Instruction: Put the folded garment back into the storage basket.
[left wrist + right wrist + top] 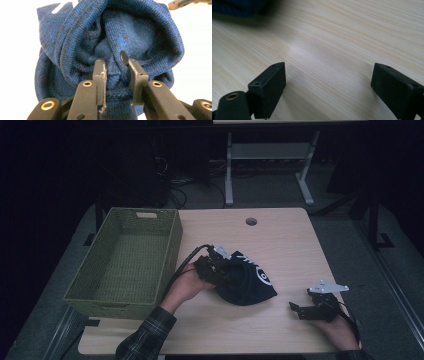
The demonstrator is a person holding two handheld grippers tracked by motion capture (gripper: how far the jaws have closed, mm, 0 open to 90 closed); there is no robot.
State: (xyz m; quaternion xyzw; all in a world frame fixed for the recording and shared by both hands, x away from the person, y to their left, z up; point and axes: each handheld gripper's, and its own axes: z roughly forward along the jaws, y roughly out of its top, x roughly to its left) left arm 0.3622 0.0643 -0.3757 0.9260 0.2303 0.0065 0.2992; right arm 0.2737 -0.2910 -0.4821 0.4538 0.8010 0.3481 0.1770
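High view: the left tool (216, 265) sits near the middle of the tabletop (280, 240), clamped on a dark blue knitted hat (246, 280) that bunches just to its right, with a white mark showing on the fabric. A person's left hand (187, 285), coming out of a plaid sleeve (145, 337), carries that tool. Left gripper view shows its two black jaws pinched on a fold of the knit near the ribbed edge (117, 75), the rest of the hat (110, 37) spreading wide above them. A green woven basket (172, 245) stands on the left part of the tabletop, just beside the left hand. The right tool (300, 310) rests low near the front right edge, well apart from the hat. Right gripper view has its jaws spread wide with nothing but bare wood (329, 62) between them (328, 80), and a dark blue blur of the hat (239, 7) at the upper left corner.
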